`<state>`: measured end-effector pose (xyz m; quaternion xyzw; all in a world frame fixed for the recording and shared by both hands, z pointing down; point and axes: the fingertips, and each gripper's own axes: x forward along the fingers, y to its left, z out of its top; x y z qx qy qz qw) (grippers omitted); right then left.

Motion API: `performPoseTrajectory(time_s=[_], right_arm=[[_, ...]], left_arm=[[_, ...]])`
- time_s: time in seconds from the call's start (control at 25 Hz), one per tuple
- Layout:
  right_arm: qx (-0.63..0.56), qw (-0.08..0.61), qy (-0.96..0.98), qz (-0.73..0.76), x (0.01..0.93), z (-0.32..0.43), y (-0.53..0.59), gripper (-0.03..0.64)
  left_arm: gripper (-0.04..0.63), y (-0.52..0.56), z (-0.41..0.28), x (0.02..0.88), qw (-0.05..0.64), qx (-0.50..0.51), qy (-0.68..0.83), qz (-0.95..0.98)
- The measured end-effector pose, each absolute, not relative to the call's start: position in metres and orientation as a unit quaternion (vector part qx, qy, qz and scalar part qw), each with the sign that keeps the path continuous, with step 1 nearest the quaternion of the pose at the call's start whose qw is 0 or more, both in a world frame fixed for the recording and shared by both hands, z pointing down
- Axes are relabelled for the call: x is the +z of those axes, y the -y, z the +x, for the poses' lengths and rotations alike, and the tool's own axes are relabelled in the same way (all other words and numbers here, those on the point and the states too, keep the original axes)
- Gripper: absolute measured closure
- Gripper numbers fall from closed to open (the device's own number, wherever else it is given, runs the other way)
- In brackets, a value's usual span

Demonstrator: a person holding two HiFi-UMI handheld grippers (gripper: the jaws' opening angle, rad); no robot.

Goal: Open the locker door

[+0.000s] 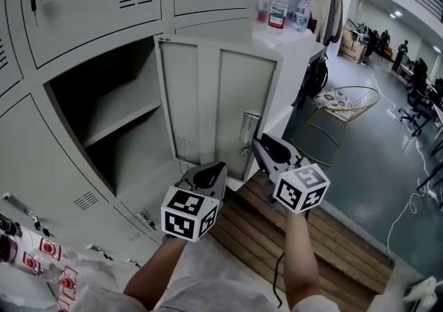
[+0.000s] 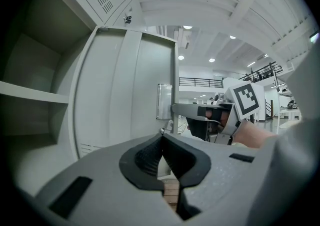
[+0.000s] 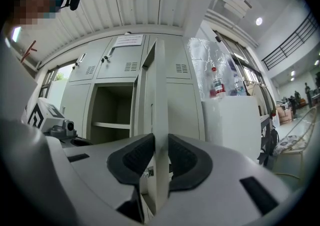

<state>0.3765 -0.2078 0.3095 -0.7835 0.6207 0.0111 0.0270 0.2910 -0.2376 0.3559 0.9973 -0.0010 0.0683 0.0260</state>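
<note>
The locker door (image 1: pixel 208 93) stands wide open, swung out from the bank of lockers towards the person, so its inner face shows. It is hinged on its far left side, at the right of the open compartment (image 1: pixel 104 106), and its free edge lies near and to the right. A small lock fitting (image 1: pixel 249 127) sits on the inner face close to that edge.

The right gripper (image 1: pixel 257 143) is clenched on the free edge, just below the fitting. In the right gripper view the thin edge of the door runs upright between the two dark pads, one pad pressed to each face. Holding the edge this way probably gives the person the longest lever from the hinge and control over how far the door swings. The door is thus directly in this gripper's jaws, stretching away from it to the far left.

The left gripper (image 1: pixel 220 165) hangs near the door's lower part, just left of the right gripper, its jaws closed together on nothing. It seems only to wait.

Inside the compartment a shelf (image 1: pixel 121 120) crosses at mid height. To the far right, bottles (image 1: pixel 278 6) stand on a white cabinet (image 1: pixel 301 51), and a wooden platform (image 1: pixel 277 234) lies near, below the grippers. By the look of it the task is all but done.
</note>
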Motion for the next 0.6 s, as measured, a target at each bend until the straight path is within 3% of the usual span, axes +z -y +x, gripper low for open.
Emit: performPoseTrajectory(time_s=[0.6], right_arm=[[0.012,0.031,-0.638,-0.769,0.309,0.354,0.202,0.528]], left_arm=[[0.589,0.232,0.272,0.351,0.024,0.067,0.019,0.997]])
